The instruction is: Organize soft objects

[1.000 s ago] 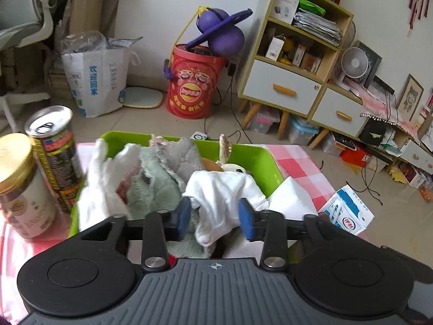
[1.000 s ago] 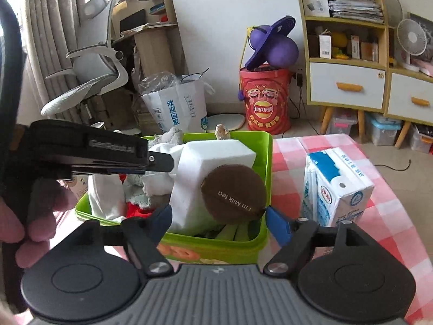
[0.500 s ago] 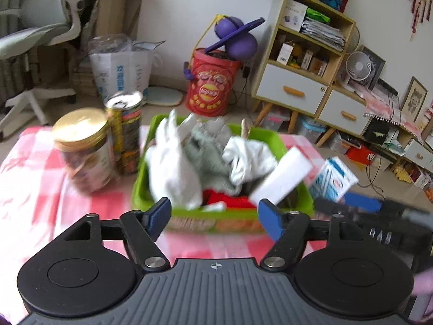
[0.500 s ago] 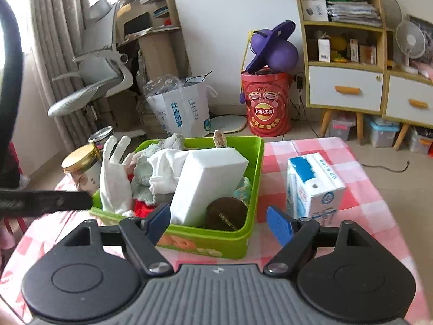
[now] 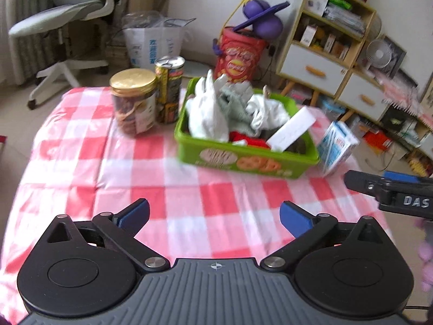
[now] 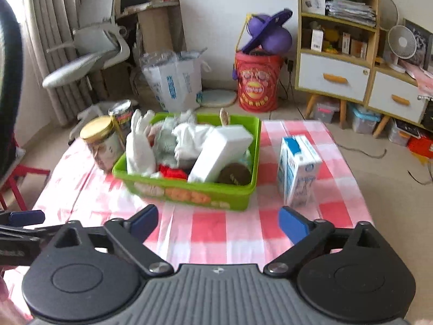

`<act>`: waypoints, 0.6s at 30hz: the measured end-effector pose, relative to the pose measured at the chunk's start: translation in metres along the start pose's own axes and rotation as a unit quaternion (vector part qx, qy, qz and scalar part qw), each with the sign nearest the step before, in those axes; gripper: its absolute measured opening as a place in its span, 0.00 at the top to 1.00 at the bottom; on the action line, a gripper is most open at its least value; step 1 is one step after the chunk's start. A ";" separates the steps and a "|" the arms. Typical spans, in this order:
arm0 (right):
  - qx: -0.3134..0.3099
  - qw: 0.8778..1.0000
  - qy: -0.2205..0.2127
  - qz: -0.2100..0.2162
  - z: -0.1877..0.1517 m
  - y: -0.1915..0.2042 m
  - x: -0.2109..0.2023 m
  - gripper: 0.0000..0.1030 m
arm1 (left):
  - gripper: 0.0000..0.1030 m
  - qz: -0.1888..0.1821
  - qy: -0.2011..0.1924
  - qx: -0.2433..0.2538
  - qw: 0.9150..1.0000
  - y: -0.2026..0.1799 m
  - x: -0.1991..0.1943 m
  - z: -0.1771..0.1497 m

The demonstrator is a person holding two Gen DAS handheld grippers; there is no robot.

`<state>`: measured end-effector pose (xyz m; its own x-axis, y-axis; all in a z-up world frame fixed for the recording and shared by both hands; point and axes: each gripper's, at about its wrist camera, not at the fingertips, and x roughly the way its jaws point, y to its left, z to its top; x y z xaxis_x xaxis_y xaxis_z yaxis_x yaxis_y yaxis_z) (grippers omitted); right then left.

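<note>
A green bin [image 5: 243,162] [image 6: 189,193] stands on the red-and-white checked tablecloth [image 5: 135,176]. It holds white gloves [image 5: 208,113] [image 6: 139,146], grey-green cloth [image 5: 235,105], red fabric [image 6: 173,173], a white sponge block [image 5: 291,132] [image 6: 224,149] and a brown round pad [image 6: 234,174]. My left gripper [image 5: 213,216] is open and empty, well short of the bin. My right gripper [image 6: 217,220] is open and empty, also near the table's front; its side shows in the left wrist view [image 5: 389,189].
A gold-lidded jar [image 5: 134,101] [image 6: 101,143] and a drink can [image 5: 169,89] stand left of the bin. A blue-and-white milk carton [image 5: 337,147] [image 6: 297,170] stands right of it. Beyond the table are a chair, a red drum and shelves.
My left gripper let go of the white cloth in the bin and opened wide. Both grippers have pulled back from the bin toward the table's front.
</note>
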<state>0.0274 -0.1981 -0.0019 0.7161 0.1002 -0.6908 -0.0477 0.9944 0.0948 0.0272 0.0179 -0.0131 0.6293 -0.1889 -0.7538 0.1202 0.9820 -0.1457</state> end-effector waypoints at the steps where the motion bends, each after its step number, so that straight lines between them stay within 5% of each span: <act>1: 0.000 1.000 0.010 -0.001 -0.002 0.003 -0.003 0.18 | 0.05 0.009 0.001 0.002 1.000 -0.001 -0.003 -0.003; 8: -0.003 1.000 0.022 -0.012 -0.021 0.018 -0.008 0.15 | 0.05 0.054 -0.002 0.021 0.998 -0.008 -0.014 -0.014; 18: 0.036 0.999 0.030 -0.026 -0.015 0.010 -0.010 0.15 | 0.05 0.066 -0.002 0.028 0.997 -0.022 -0.018 -0.019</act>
<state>0.0095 -0.1882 -0.0050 0.6726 0.0529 -0.7382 0.0400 0.9934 0.1077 -0.0013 -0.0001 -0.0079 0.6459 -0.0572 -0.7613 0.0784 0.9969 -0.0084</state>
